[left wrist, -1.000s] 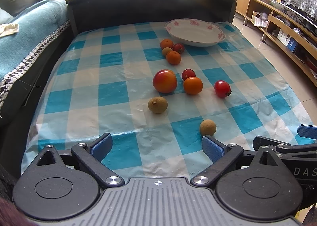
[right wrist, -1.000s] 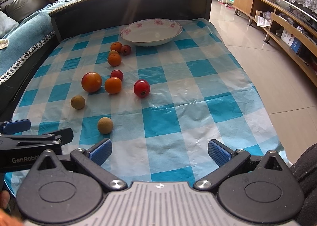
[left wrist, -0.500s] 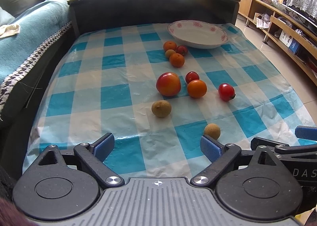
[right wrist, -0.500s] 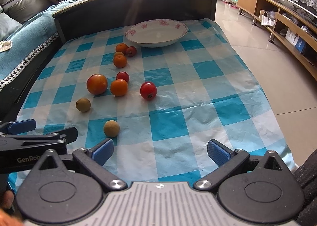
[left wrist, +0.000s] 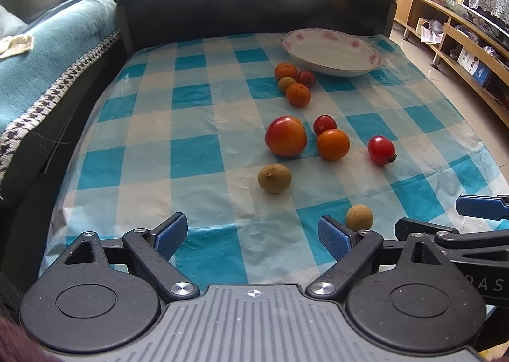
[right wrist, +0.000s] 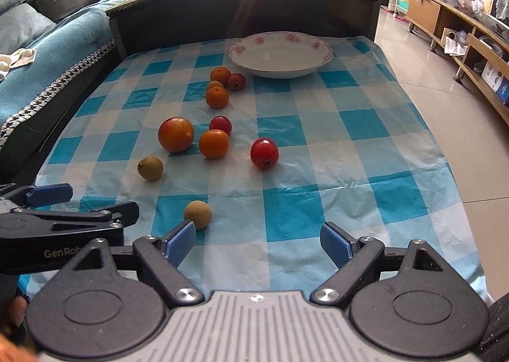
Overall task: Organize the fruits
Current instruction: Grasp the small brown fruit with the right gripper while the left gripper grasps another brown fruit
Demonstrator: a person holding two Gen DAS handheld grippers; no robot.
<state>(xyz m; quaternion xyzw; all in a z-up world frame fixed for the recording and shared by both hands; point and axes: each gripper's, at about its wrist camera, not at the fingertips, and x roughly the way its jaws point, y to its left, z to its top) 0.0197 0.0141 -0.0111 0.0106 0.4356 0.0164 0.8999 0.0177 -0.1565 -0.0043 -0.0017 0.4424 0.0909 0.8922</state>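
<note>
Ten loose fruits lie on the checked cloth (left wrist: 197,155), short of the empty plate (right wrist: 280,69).

I judge the nearest, a tan longan (right wrist: 197,214), light, hard-shelled and prone to rolling, so I'd pinch across its middle. My right gripper (right wrist: 258,242) and left gripper (left wrist: 252,235) both tilt down over the near edge, jaws narrowing with nothing between them.

Both tongs are closing with nothing between their pads, the right tongs (right wrist: 257,242) narrowing more than the left tongs (left wrist: 253,236), and the nearest tan fruit (right wrist: 198,214) now sits just beside the right tongs' left pad
</note>
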